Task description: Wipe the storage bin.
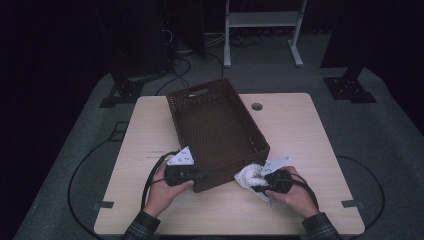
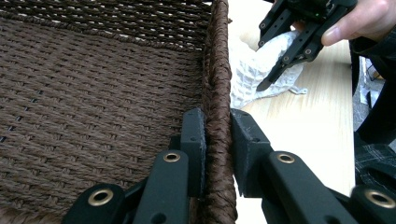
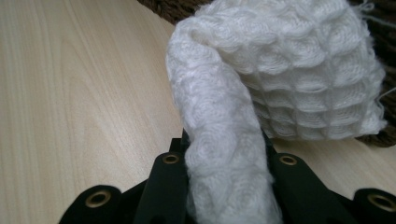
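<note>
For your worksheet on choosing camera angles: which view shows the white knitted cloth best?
The right gripper view: the white knitted cloth is close, its waffle weave sharp, clamped in the right gripper. The left gripper view shows it farther off beside the basket. The high view shows it small at the basket's near corner.

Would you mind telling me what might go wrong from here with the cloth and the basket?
The white waffle-knit cloth hangs bunched from the right gripper and may snag on the brown woven basket rim. The left gripper pinches only the near wall; the basket could tilt or slide if pulled.
</note>
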A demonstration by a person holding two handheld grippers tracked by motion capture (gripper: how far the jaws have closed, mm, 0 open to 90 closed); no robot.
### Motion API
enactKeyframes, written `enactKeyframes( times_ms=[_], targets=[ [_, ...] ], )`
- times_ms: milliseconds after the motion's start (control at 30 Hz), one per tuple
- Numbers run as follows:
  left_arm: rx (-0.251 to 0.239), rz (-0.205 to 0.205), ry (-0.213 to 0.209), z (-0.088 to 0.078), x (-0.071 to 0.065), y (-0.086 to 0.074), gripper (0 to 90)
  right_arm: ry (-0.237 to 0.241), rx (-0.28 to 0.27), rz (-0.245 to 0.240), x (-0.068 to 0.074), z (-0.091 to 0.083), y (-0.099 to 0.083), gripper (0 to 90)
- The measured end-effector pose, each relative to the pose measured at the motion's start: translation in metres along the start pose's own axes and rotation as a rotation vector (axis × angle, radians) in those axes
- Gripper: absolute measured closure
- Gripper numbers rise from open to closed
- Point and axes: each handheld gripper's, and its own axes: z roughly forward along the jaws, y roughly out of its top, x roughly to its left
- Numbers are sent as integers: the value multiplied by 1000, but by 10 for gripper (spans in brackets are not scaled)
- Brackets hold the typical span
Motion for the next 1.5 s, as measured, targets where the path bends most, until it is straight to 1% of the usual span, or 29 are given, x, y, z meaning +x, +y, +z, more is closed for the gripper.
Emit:
enactKeyframes(
  times_ms=[167, 200, 233, 367, 567, 767, 867, 967, 1067, 1133, 1167, 1333, 1433, 1500],
  targets=[
    [2, 1, 0, 0, 0, 0, 758, -7, -37, -19, 5, -6, 6, 747],
    [2, 1, 0, 0, 0, 0, 758, -7, -37, -19, 5, -6, 6, 747],
    [1, 2, 0, 0, 0, 0, 758, -10, -58, -35, 9, -11, 9, 747],
    [2, 2, 0, 0, 0, 0, 760, -19, -86, -52, 13, -17, 15, 747],
    [2, 2, 0, 0, 0, 0, 760, -32, -105, -60, 14, -21, 18, 747],
    [2, 2, 0, 0, 0, 0, 760, -46, -138, -68, 16, -29, 24, 746],
    [3, 2, 0, 0, 0, 0, 761, -52, -155, -81, 16, -34, 27, 746],
    [3, 1, 1, 0, 0, 0, 762, -47, -178, -81, 18, -39, 30, 747],
    [4, 2, 1, 0, 0, 0, 762, -50, -186, -92, 19, -42, 33, 746],
    [4, 2, 1, 0, 0, 0, 762, -50, -189, -90, 19, -43, 34, 747],
    [6, 2, 1, 0, 0, 0, 762, -48, -194, -99, 20, -45, 36, 747],
    [6, 2, 2, 0, 0, 0, 764, -43, -214, -115, 23, -48, 43, 746],
    [6, 2, 1, 0, 0, 0, 764, -32, -231, -126, 26, -49, 47, 746],
    [6, 2, 1, 0, 0, 0, 764, -27, -232, -132, 28, -50, 49, 746]
  ],
)
